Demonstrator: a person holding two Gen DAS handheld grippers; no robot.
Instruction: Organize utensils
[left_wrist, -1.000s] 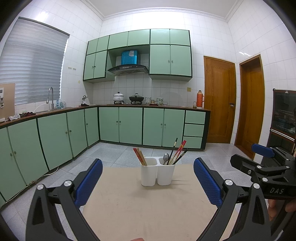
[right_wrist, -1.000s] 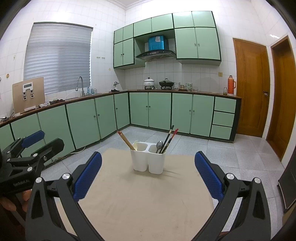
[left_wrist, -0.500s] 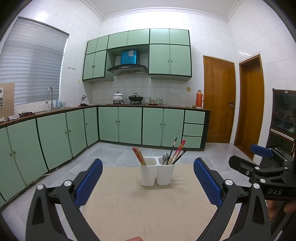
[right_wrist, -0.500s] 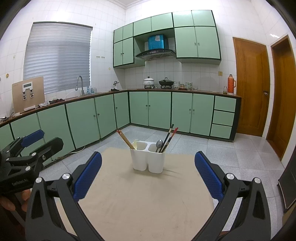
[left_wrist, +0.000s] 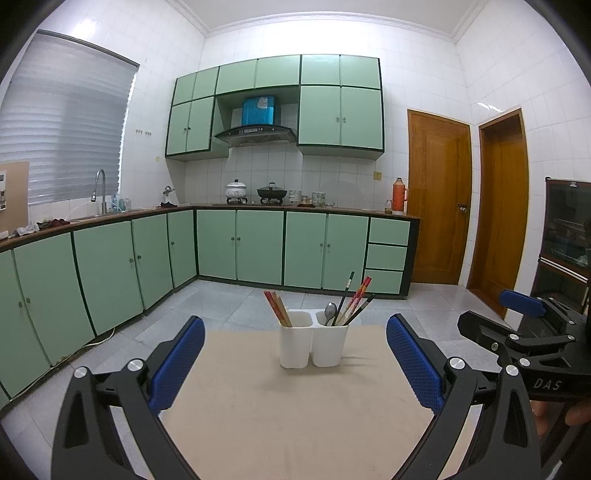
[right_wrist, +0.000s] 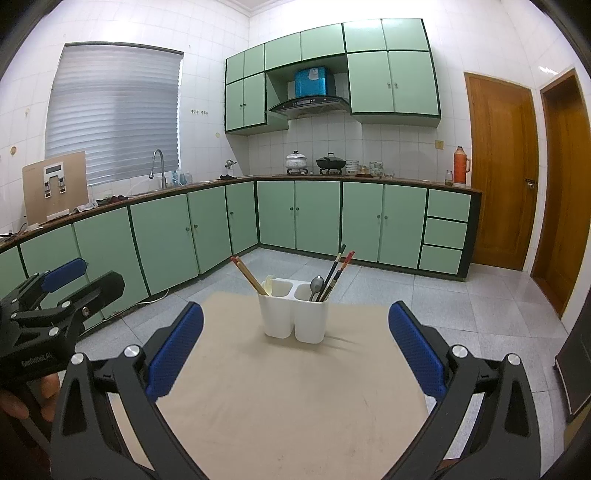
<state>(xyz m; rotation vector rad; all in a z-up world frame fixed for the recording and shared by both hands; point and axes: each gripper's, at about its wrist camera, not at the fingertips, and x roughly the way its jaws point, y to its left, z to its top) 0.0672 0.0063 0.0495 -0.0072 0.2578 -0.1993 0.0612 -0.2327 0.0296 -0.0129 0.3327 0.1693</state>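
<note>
- A white two-part holder (left_wrist: 313, 345) is seen standing upright near the far edge of a beige table (left_wrist: 295, 413), roughly centred between left and right.
- In the left compartment, a bundle of reddish-brown chopsticks (left_wrist: 277, 308) is found leaning to the left; in the right wrist view a pale, flat-ended utensil (right_wrist: 269, 285) is also glimpsed there, though what it is cannot be told.
- In the right compartment, a metal spoon (left_wrist: 330, 311) is held bowl-up, alongside a dark chopstick (left_wrist: 343, 299) and red patterned chopsticks (left_wrist: 357, 297), all leaning to the right.
- No loose utensils are seen on the visible part of the table; the near edge is hidden by the tools, so nothing can be said of it.
- The sorting is therefore judged to be finished or very nearly so: everything visible is already stowed in the holder.
- What is left, if anything, is judged to be small: perhaps tidying the mix of spoon and chopsticks in the right compartment, which cannot be confirmed as intended.
- The left gripper (left_wrist: 295, 363) is held with its blue pads wide apart and nothing between them, well short of the holder.
- The right gripper (right_wrist: 295, 349) is likewise spread apart and empty, on the near side of the holder and not touching it.
- Each tool is also caught at the edge of the other's view, above the table's sides.
- A kitchen with green cabinets (left_wrist: 240, 243) and wooden doors (left_wrist: 439, 195) is seen beyond the table, not involved in the task.
</note>
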